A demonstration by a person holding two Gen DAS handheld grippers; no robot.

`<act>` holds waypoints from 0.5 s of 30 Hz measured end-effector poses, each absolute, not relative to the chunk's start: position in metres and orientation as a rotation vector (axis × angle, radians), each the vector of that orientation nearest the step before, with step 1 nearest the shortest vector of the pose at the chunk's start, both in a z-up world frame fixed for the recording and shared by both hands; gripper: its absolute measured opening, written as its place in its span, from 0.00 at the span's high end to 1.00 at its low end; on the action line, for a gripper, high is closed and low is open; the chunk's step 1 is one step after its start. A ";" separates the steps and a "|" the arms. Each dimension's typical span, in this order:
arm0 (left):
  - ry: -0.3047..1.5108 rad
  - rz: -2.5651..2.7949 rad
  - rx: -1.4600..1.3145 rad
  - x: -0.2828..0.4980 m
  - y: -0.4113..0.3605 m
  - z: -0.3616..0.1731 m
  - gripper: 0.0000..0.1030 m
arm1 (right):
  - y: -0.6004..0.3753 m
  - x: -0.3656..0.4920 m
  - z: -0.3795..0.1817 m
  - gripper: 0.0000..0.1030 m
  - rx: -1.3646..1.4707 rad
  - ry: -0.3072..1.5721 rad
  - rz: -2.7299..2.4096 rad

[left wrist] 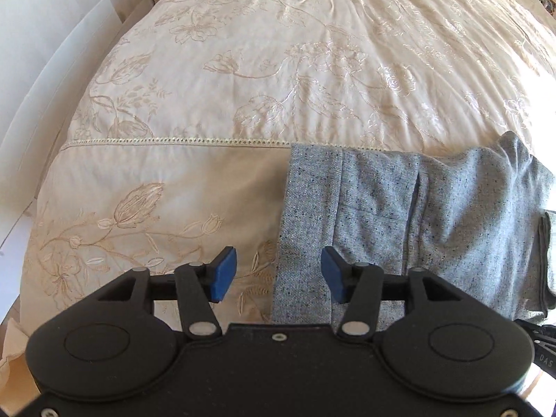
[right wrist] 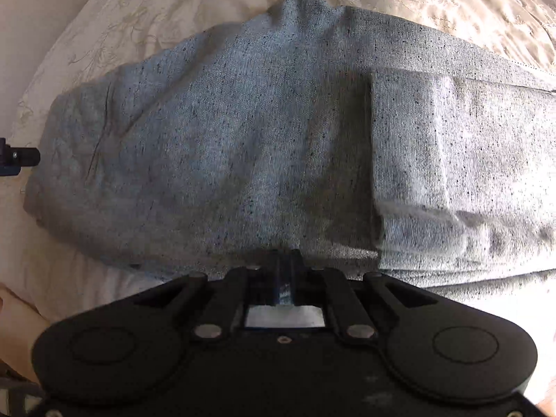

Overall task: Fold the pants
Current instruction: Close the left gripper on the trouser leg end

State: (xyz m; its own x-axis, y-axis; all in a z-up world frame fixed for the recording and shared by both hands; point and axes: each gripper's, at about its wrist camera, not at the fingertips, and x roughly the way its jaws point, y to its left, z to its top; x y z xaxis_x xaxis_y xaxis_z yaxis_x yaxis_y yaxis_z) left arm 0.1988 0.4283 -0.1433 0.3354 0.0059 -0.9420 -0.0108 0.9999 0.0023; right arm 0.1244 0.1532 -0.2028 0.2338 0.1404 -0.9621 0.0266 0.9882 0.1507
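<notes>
- The pants (left wrist: pixel 417 215), grey knit flecked with dark specks, lie on a bed under a cream bedspread (left wrist: pixel 278 69) embroidered with flowers.
- In the left wrist view the pants sit at the lower right, near the bed's close edge, just below a stitched band with small holes that runs across the bedspread.
- The left tool (left wrist: pixel 278 274) hangs above the left edge of the pants with its blue pads (left wrist: pixel 224 272) spread apart and nothing pinched; a narrow strip of the grey cloth shows in the gap between the pads, but they do not press on it.
- The left pad is over bare bedspread, the right pad over the grey fabric.
- In the right wrist view the pants (right wrist: pixel 243 139) fill most of the picture, bunched and folded over themselves, with a doubled, cuff-like layer (right wrist: pixel 434 160) lying on top at the right.
- The right tool (right wrist: pixel 285 260) has its fingers drawn tightly together at the near edge of the pants; whether any cloth is caught between them cannot be told, as the tips are dark and blurred.
- A small part of the other tool (right wrist: pixel 19 160) shows at the left edge of that view, beside the pants' left end.
</notes>
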 end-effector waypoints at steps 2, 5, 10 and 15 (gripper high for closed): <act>1.232 -0.018 -0.026 0.202 0.430 -0.147 0.35 | 0.152 0.127 -0.204 0.93 0.171 1.340 0.061; 1.276 -0.075 -0.041 0.208 0.431 -0.159 0.33 | 0.149 0.133 -0.207 0.94 0.187 1.343 0.046; 1.326 -0.106 -0.009 0.203 0.432 -0.171 0.21 | 0.149 0.136 -0.210 0.96 0.176 1.350 0.054; 1.431 -0.229 -0.170 0.196 0.434 -0.203 0.07 | 0.147 0.145 -0.212 0.96 0.189 1.362 0.045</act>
State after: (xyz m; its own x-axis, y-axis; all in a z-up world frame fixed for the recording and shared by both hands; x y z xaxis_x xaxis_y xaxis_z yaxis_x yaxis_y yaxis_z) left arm 0.1962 0.4343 -0.2034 0.1237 -0.2572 -0.9584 0.0544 0.9661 -0.2522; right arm 0.1448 0.1474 -0.2121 0.2095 0.1414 -0.9675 0.0775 0.9840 0.1605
